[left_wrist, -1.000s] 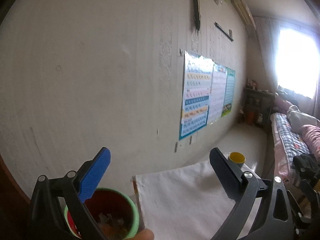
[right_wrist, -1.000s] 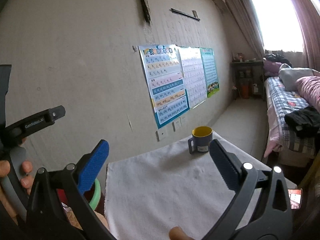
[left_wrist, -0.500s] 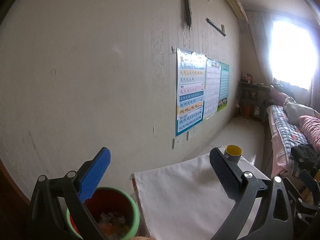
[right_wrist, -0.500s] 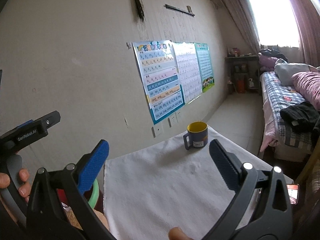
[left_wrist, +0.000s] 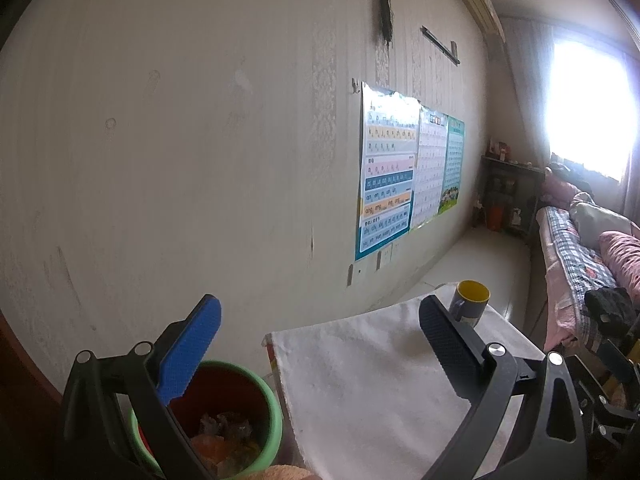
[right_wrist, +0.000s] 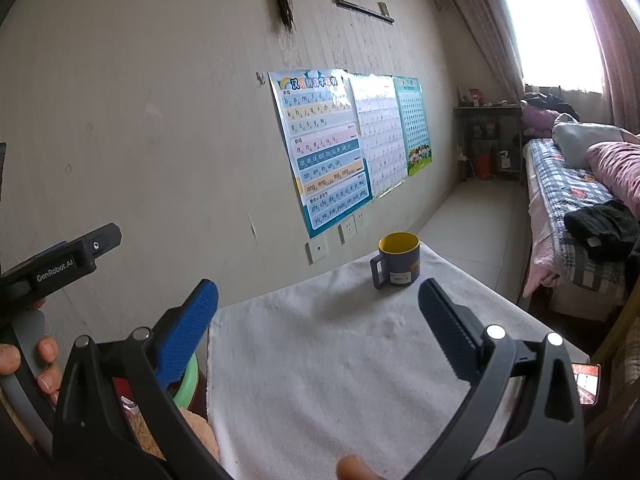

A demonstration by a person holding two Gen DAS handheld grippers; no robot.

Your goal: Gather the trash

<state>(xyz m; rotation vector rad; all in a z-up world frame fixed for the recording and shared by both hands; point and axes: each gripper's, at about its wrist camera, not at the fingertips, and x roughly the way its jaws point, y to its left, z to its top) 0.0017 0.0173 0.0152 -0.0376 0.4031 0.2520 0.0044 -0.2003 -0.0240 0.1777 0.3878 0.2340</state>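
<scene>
A small table (right_wrist: 460, 280) is seen set close to the wall, covered by a white cloth (right_wrist: 328, 360) that is spread flat over the whole top. One blue mug (right_wrist: 396, 260) with a yellow inside is stood upright on the cloth near the far edge, handle turned left. At the near right corner, what may be a phone (right_wrist: 586, 382) is partly shown.

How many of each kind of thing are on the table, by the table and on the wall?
Mugs: 1, blue with yellow inside, on the white cloth.
Bins: 1, green-rimmed with trash inside, beside the table.
Wall posters: 3.
Grippers: 2, left and right, both open and empty.
Total: 7.
</scene>
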